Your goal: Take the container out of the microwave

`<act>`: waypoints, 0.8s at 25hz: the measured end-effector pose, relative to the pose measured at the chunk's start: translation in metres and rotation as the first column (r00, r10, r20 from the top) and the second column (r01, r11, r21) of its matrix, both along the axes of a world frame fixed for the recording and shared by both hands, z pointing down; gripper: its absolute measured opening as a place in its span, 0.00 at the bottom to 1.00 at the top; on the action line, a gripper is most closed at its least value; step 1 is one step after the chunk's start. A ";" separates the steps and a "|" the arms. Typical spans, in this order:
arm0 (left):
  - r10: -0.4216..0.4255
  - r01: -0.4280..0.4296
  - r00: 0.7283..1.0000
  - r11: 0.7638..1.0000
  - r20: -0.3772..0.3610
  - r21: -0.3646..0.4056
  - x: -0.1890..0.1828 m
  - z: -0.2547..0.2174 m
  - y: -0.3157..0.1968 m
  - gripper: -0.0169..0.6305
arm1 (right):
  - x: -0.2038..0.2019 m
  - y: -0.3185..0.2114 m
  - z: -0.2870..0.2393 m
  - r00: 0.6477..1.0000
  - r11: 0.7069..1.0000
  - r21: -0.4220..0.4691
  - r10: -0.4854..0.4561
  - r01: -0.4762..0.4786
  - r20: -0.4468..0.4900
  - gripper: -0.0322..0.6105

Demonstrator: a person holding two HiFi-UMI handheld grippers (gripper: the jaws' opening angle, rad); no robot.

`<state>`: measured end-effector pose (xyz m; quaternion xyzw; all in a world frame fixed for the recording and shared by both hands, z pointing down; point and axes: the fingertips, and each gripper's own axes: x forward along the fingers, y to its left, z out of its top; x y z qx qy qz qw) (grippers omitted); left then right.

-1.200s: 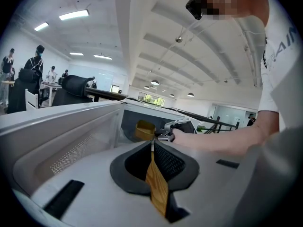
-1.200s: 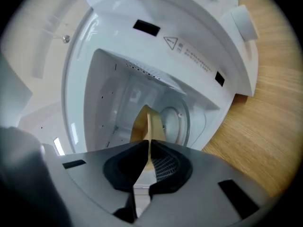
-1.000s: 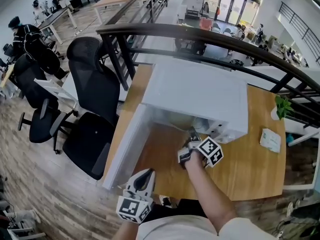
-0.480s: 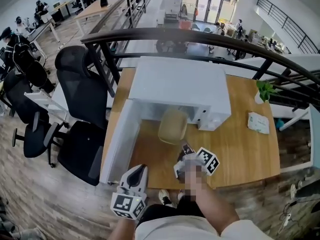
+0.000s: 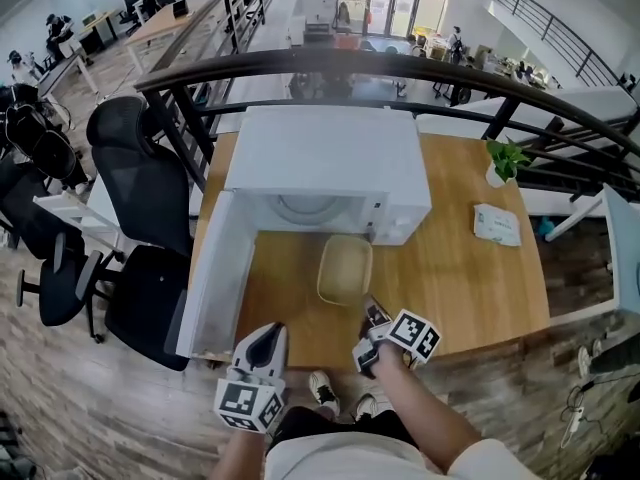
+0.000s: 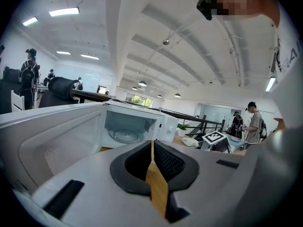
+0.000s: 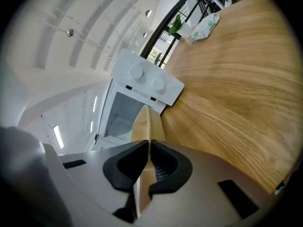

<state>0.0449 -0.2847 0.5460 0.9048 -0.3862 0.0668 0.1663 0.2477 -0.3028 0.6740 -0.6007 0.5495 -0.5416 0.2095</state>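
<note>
Container [image 5: 345, 268]: one, tan, shallow, rectangular. It is now fully outside the microwave [image 5: 320, 163], on the tabletop [image 5: 460, 278] just in front of the open cavity. A second ago it was still inside, with my right gripper reaching into the cavity. Half a second ago it was halfway out of the opening.

Right gripper [image 5: 372, 313]: at the container's near right corner. Its own view shows the jaws pinching the container's thin rim, which runs edge-on straight out of the gap.

Left gripper [image 5: 265, 340]: low at the near edge of the tabletop by the door, about where it was before. Jaws pressed together with nothing between them; only a sliver of wood shows under the gap.

Microwave: one, white. Its door [image 5: 210, 273] is swung wide to my left, as in both earlier views. One glass turntable [image 5: 305, 208] shows inside, bare.

Counts:
- two grippers, each with a marker cube
- one container
- one microwave
- one small potted plant [image 5: 500, 158] at the far right corner of the tabletop
- one white packet [image 5: 497, 224] near the plant, well apart from the container
- one black office chair [image 5: 140, 168] close against the left side of the tabletop
</note>
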 end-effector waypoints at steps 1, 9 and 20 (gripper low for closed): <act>0.001 -0.001 1.000 1.000 0.002 -0.002 0.004 0.000 0.004 0.09 | 0.006 0.007 0.005 1.000 1.000 -0.009 0.000 0.000 -0.009 0.11; -0.002 0.003 1.000 1.000 0.029 -0.022 0.018 0.002 0.039 0.09 | 0.039 0.048 0.047 0.999 0.998 -0.068 0.010 -0.012 -0.034 0.11; -0.012 0.012 0.999 1.000 0.035 -0.005 0.027 -0.011 0.071 0.09 | 0.056 0.071 0.043 0.988 0.997 -0.055 -0.069 0.062 -0.138 0.28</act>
